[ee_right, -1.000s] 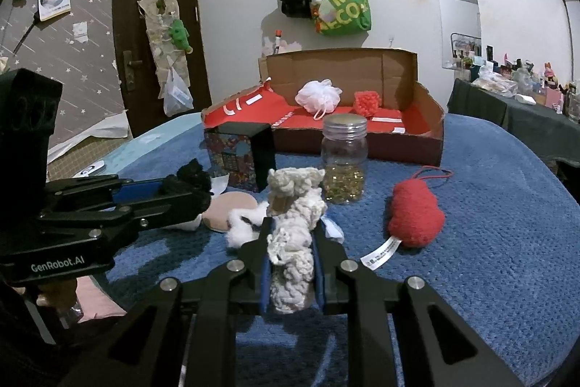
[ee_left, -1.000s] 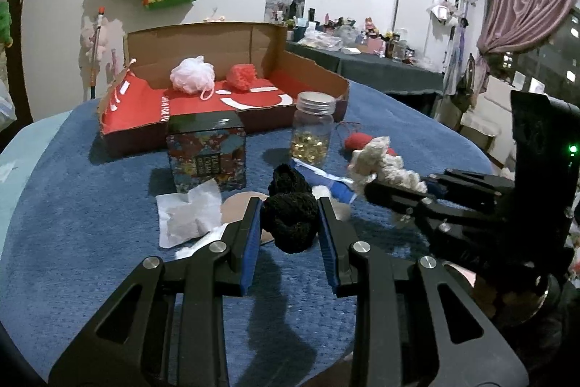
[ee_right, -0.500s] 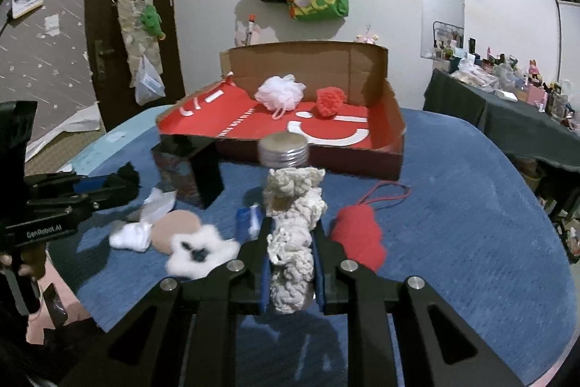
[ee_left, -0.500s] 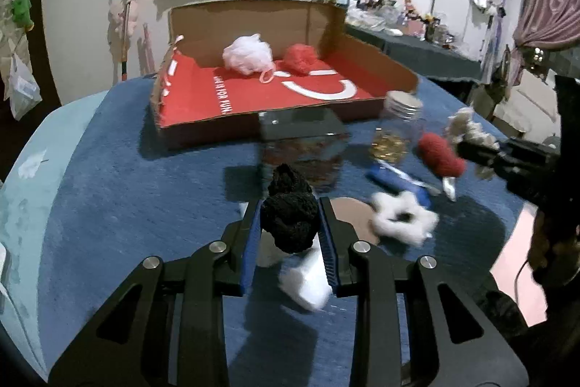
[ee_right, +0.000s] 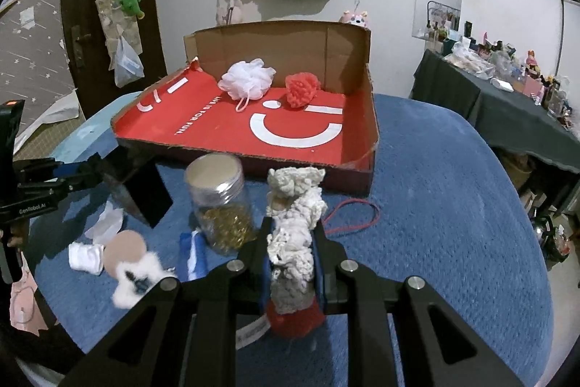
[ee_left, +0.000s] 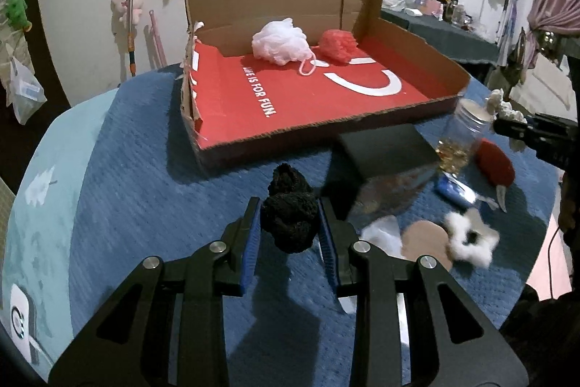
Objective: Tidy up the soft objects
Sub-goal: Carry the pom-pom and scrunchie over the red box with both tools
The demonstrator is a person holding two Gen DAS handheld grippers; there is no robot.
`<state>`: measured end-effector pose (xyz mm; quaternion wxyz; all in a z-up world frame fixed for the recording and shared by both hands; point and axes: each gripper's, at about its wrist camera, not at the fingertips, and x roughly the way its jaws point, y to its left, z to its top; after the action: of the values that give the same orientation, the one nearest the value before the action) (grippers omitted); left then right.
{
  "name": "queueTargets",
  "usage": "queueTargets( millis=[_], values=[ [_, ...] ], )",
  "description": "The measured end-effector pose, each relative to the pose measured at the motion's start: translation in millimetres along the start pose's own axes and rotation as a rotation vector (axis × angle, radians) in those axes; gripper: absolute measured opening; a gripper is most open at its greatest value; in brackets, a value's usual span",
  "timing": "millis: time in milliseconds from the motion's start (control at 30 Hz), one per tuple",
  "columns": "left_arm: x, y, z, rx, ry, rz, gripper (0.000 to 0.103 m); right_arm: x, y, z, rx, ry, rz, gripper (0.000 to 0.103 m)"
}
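My left gripper (ee_left: 289, 223) is shut on a black knitted ball (ee_left: 288, 216), held above the blue table in front of the red-lined cardboard box (ee_left: 224, 136). My right gripper (ee_right: 293, 242) is shut on a cream knitted piece (ee_right: 295, 223), held above a red knitted ball (ee_right: 293, 318) on the table. Inside the box (ee_right: 357, 165) lie a white mesh puff (ee_right: 248, 80) and a red knitted ball (ee_right: 302, 89); both also show in the left wrist view, the puff (ee_left: 279, 40) and the ball (ee_left: 339, 46).
On the blue cloth stand a glass jar (ee_right: 219, 202) with gold bits and a dark box (ee_right: 145, 184). Near them lie a fluffy white piece (ee_right: 136, 278), a tan disc (ee_right: 125, 247), white tissue (ee_right: 107, 223), a blue packet (ee_right: 194, 252).
Both grippers have risen and moved forward toward the cardboard box, each keeping its hold. The box looks nearer and I look down into it more.
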<state>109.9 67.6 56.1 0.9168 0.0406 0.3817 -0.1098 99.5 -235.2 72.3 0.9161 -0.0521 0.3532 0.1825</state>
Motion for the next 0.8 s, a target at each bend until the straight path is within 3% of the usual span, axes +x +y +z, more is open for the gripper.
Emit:
queueTargets(
  millis=[267,600,800],
  values=[
    [6,7,23,0.024,-0.005,-0.047,0.028,17,-8,25,-0.008,0.011,0.047,0.02],
    [17,1,59,0.055,-0.023,-0.113,0.028,38,-9,56,-0.007,0.03,0.166,0.02],
    [36,0,78,0.065,0.0,-0.116,0.028,56,-10,74,-0.017,0.049,0.153,0.02]
  ],
)
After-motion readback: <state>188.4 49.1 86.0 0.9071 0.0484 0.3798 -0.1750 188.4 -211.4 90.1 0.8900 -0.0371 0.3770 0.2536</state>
